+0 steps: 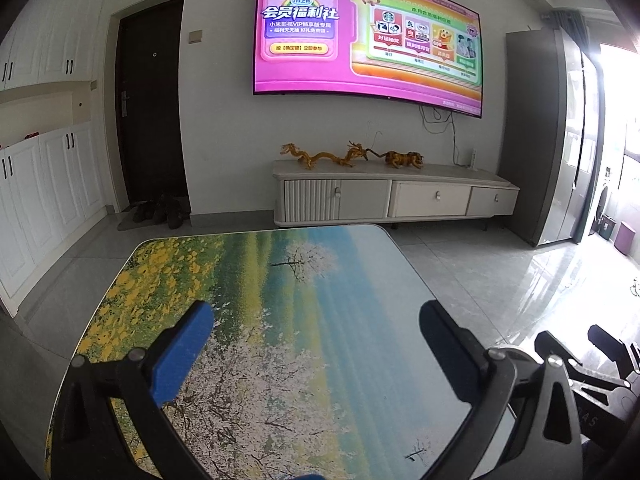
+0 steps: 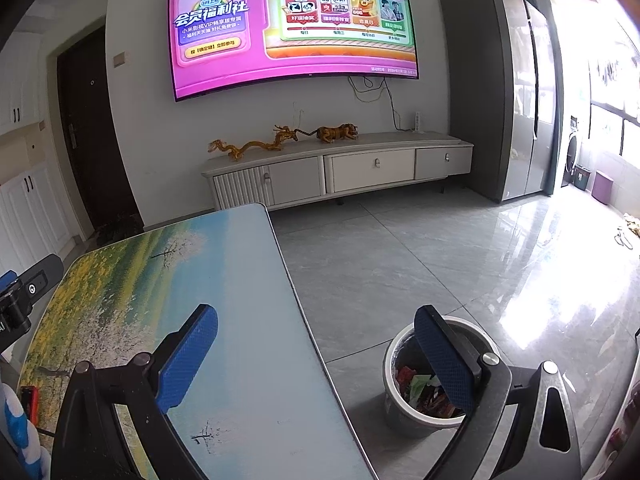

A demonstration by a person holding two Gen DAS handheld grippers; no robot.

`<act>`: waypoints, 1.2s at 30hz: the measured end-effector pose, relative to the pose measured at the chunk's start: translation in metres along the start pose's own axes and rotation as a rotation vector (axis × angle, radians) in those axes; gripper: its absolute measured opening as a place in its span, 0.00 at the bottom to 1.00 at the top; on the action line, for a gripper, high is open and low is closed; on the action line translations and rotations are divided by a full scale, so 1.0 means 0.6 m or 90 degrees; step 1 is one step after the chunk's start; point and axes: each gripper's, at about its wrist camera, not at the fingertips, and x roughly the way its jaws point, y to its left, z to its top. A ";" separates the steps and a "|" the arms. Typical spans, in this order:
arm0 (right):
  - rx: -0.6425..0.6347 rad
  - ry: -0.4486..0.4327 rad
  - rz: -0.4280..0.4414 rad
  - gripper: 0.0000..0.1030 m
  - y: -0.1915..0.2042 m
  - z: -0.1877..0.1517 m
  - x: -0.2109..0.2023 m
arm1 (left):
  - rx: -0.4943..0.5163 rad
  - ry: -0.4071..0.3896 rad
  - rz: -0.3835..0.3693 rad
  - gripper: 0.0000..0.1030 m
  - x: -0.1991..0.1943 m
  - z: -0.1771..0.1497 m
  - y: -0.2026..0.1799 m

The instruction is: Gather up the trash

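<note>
Blue pads are seen spread wide on both claws, with nothing pinched between them. The left gripper [image 1: 316,328] is held above a table [image 1: 360,264] printed with a landscape of yellow flowers, white blossom and sky, and only that printed top is framed between its parted jaws.

From the right wrist view, the right gripper [image 2: 316,332] is held over the table's right edge, its left finger above the tabletop and its right finger above a white bin [image 2: 394,364] that stands on the grey tiled floor [image 2: 400,248] just beside the table. Coloured trash [image 2: 420,392], wrappers in red, green and dark tones, is seen lying inside the bin, at about five o'clock in that view, directly below and partly hidden behind the right finger. The wrappers are not touched by the claw. No loose trash can be made out on the tabletop between either pair of fingers.

At nine o'clock in the right wrist view part of the left gripper's black body is caught; at eight o'clock a small red object [image 2: 29,400] lies on the table, too blurred to identify. At twelve o'clock a wall-mounted television [image 2: 292,28] shows a pink screen above a low white cabinet [image 2: 360,168] bearing golden figurines [image 2: 256,145].
</note>
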 end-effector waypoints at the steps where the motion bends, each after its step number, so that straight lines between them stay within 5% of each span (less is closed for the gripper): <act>1: 0.000 0.001 0.000 0.96 -0.001 -0.001 0.002 | 0.000 0.002 -0.003 1.00 0.001 -0.001 0.000; 36: 0.017 0.002 -0.017 0.97 -0.022 -0.004 0.010 | 0.032 0.021 -0.020 1.00 0.009 -0.007 -0.016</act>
